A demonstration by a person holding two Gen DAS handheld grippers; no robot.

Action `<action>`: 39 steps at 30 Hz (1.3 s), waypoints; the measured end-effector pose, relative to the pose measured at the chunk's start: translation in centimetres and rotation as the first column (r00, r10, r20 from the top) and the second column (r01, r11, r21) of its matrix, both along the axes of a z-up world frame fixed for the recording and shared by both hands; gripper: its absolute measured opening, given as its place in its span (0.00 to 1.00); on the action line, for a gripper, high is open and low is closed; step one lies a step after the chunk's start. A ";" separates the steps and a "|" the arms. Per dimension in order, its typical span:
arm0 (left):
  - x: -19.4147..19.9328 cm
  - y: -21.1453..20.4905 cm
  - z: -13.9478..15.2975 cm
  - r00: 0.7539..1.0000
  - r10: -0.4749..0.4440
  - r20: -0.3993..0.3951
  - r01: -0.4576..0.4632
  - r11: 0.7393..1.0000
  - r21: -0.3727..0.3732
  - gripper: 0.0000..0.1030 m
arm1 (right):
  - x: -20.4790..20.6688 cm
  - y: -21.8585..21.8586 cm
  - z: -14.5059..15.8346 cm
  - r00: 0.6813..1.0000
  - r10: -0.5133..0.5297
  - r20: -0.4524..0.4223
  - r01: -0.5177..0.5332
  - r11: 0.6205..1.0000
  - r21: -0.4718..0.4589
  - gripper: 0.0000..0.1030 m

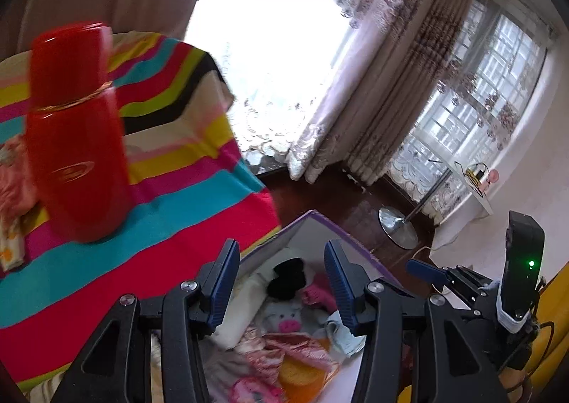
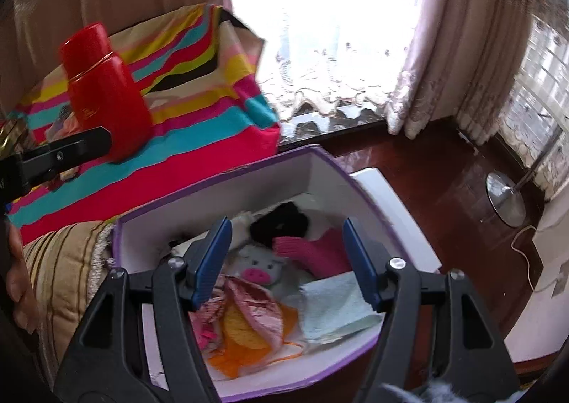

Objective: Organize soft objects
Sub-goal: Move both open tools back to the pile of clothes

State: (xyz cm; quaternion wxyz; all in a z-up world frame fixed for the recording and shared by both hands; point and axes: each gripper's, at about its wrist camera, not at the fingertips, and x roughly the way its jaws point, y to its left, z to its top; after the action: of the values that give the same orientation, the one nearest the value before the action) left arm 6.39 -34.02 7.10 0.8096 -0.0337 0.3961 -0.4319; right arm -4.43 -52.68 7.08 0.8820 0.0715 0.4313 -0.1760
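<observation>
Both grippers hover over a purple-rimmed box (image 2: 320,157) that sits on the dark floor beside a bed with a striped sheet (image 2: 199,140). The left gripper (image 1: 281,282) has its jaws parted with nothing between them, and the right gripper (image 2: 284,257) is the same: jaws apart, pads touching nothing.

The soft things lie loose inside the box: a plush pig (image 2: 259,268) near the middle, a black knitted piece (image 2: 281,221) behind it, a pink knitted piece (image 2: 313,253) to the right, a pale blue towel (image 2: 334,307) at the front right, and a pink patterned cloth (image 2: 252,303) over an orange cloth (image 2: 245,335) at the front.

All of these look light, limp and unbreakable; none should slip from ribbed pads. Flat cloths are probably best pinched at a raised fold or edge, since they will sag and trail. The pig would take a squeeze across its head.

1 red flask (image 2: 106,90) stands on the sheet, rigid and no part of the sorting.
</observation>
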 end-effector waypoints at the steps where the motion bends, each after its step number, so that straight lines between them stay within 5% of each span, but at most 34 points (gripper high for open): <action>1: 0.1 0.8 -0.1 1.000 0.010 -0.003 -0.010 1.000 0.000 0.49 | 0.3 0.7 0.0 1.000 0.015 -0.003 -0.015 1.000 -0.001 0.66; 16: 4.9 14.8 -1.5 0.965 0.261 -0.031 -0.262 0.965 -0.011 0.49 | 5.5 13.8 0.2 0.952 0.304 -0.037 -0.305 0.952 -0.010 0.66; 30: 10.8 28.7 -3.7 0.819 0.556 -0.140 -0.566 0.823 -0.043 0.49 | 12.7 26.5 2.6 0.848 0.531 -0.007 -0.531 0.847 -0.040 0.66; 39: 14.6 33.4 -3.9 0.746 0.641 -0.181 -0.657 0.753 -0.043 0.49 | 20.0 32.5 3.9 0.830 0.557 0.015 -0.555 0.829 -0.064 0.68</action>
State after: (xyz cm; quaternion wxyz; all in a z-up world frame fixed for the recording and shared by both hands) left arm 20.98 -0.67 3.23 0.8729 -0.2446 0.3984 -0.1394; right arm 15.62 -20.14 10.95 0.9037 -0.0794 0.4137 0.0772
